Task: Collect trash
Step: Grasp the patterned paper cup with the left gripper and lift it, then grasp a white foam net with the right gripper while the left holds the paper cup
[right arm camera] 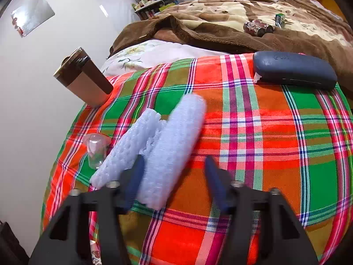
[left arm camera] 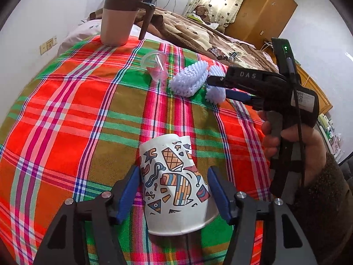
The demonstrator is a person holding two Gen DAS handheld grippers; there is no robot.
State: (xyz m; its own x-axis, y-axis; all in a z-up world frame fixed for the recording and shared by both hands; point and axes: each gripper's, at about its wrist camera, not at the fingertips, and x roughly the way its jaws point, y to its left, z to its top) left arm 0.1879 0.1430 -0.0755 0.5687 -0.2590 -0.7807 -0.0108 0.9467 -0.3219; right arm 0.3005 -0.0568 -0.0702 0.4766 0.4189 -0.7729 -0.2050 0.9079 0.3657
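Observation:
A crumpled patterned paper cup (left arm camera: 174, 183) lies on the plaid tablecloth (left arm camera: 72, 114) between the open fingers of my left gripper (left arm camera: 174, 190); the blue pads flank it without clearly pressing it. Two white foam nets lie farther back, one (left arm camera: 189, 79) left of the other (left arm camera: 217, 88). My right gripper (left arm camera: 229, 88) reaches among them, open, one net between its fingers. In the right wrist view the nearer net (right arm camera: 174, 150) lies between the open fingers of my right gripper (right arm camera: 174, 172), the other net (right arm camera: 130, 148) just left. A clear plastic cup (left arm camera: 155, 66) lies tipped beside them, also in the right wrist view (right arm camera: 96, 149).
A brown lidded jug (left arm camera: 120, 19) stands at the table's far left corner, also in the right wrist view (right arm camera: 85, 79). A dark glasses case (right arm camera: 293, 70) lies at the far right edge. A bed with a brown blanket (right arm camera: 220, 22) borders the table behind. White wall to the left.

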